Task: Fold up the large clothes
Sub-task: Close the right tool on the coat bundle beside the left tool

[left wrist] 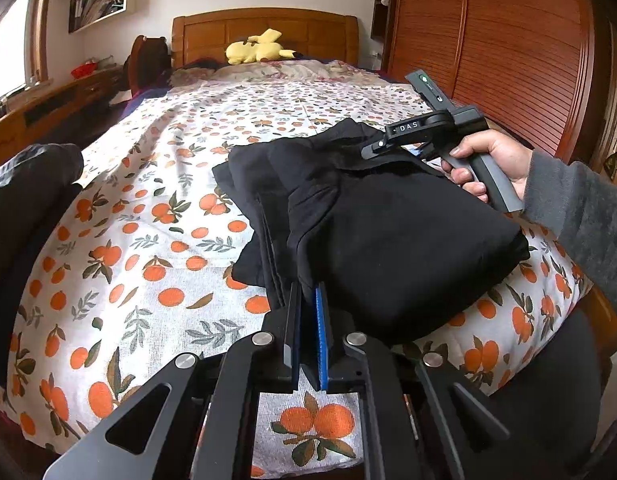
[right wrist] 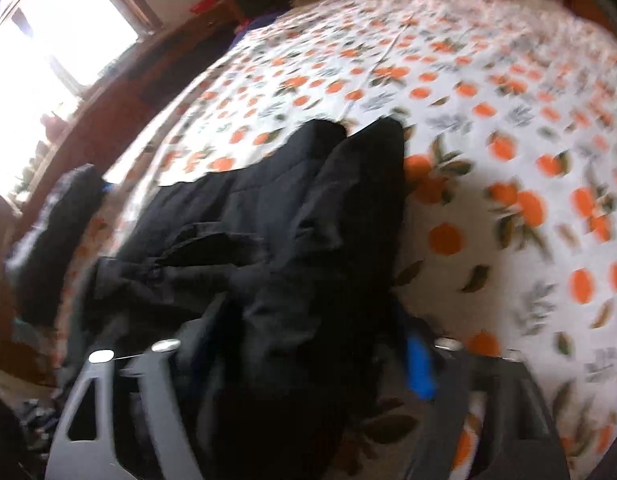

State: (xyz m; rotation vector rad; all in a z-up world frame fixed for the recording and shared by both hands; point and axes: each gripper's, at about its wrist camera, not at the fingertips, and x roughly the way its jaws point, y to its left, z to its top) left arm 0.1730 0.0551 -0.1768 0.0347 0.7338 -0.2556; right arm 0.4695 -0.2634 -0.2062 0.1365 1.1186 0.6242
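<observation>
Left wrist view shows my left gripper (left wrist: 308, 308) with jaws pinched on the near edge of the black garment (left wrist: 388, 232), folded on the bed (left wrist: 148, 208), while my right gripper (right wrist: 308, 344) straddles it half-open, so next comes a final tidy fold.

Window (right wrist: 68, 28) glare, fisheye warp, right-wrist motion blur.

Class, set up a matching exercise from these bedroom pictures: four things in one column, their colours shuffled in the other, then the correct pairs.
Things:
1. folded garment
2. plush toy
3. headboard
4. sleeve

Colours:
A. yellow
B. grey
C. black
D. brown wood

Pairs: 1-C, 2-A, 3-D, 4-B
</observation>
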